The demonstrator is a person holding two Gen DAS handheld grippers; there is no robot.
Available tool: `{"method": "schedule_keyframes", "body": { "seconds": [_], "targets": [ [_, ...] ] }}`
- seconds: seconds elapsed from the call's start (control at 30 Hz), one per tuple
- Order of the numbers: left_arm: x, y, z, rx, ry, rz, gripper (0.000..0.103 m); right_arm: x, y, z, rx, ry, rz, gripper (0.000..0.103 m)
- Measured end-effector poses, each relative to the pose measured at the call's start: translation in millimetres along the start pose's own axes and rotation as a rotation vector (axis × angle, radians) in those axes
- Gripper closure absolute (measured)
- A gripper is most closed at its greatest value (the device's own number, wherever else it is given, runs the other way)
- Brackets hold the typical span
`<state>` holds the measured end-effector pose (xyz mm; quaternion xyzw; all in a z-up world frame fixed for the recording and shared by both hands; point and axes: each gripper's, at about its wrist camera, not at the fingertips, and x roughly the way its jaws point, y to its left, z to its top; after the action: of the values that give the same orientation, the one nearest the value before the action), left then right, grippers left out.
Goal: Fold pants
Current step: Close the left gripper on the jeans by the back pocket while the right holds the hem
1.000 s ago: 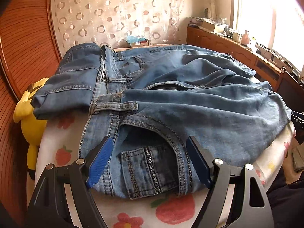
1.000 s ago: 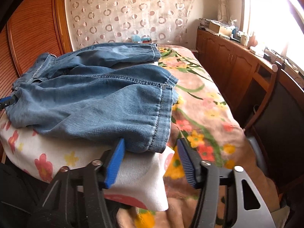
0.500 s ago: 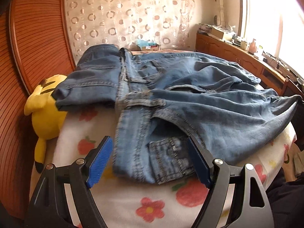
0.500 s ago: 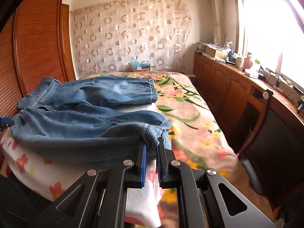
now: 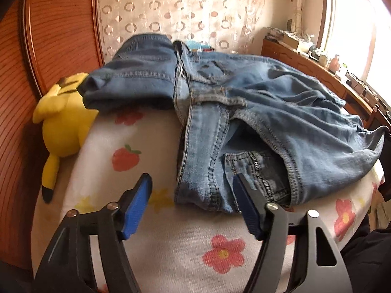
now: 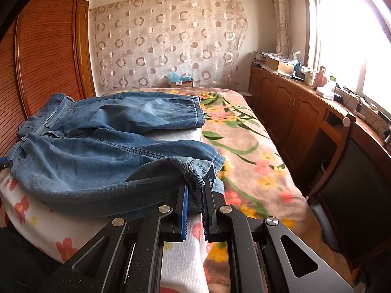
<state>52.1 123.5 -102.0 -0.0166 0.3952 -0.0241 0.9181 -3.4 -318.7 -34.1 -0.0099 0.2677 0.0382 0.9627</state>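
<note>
Denim fills your left wrist view: one pair of jeans [image 5: 244,112] lies spread on the white flowered blanket [image 5: 151,219] at the near end of the bed, waistband toward you, one leg doubled back at the far left. Your left gripper [image 5: 191,205] is closing, but the jaws are not yet on anything. The right blue pad sits at the near waistband corner beside the back pocket [image 5: 259,178], the left pad hangs over bare blanket, and the corner lies between them. One yellow plush toy [image 5: 61,127] leans against the wooden wardrobe [image 5: 48,36], just beside the folded-back leg.

From your right wrist view, the same jeans [image 6: 97,151] run away to the left, with the far leg lying flat toward the patterned curtain [image 6: 171,39]. Your right gripper [image 6: 194,190] has its jaws narrow and clamped on the hem [image 6: 195,171] of the near leg, which is raised off the blanket. The rest of the bed [image 6: 244,131] shows a pink floral cover, and one dark chair [image 6: 347,175] stands beside it under the long cabinet [image 6: 293,102].

As I judge it, you are early in the fold: one end is gripped, the other is about to be, and the near leg has not been laid over the far one. The lengthwise fold and the crosswise folds are all left.
</note>
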Motion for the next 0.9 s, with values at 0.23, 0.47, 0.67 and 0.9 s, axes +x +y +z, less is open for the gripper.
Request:
{"method": "schedule_keyframes", "body": {
  "seconds": [0.23, 0.47, 0.67, 0.9],
  "targets": [
    [6.8, 5.1, -5.1, -0.024, 0.015, -0.003, 0.037, 11.3, -1.3, 0.5, 0.007, 0.016, 0.012, 0.094],
    [7.1, 4.8, -3.8, -0.027, 0.014, -0.008, 0.044, 12.8, -4.9, 1.4, 0.009, 0.024, 0.022, 0.094],
    [9.4, 3.2, -0.5, -0.024, 0.022, 0.003, 0.044, 18.2, -4.9, 0.7, 0.010, 0.034, 0.024, 0.094],
    [9.2, 1.1, -0.9, -0.019, 0.021, -0.011, 0.054, 21.5, 0.9, 1.6, -0.009, 0.037, 0.052, 0.094]
  ]
}}
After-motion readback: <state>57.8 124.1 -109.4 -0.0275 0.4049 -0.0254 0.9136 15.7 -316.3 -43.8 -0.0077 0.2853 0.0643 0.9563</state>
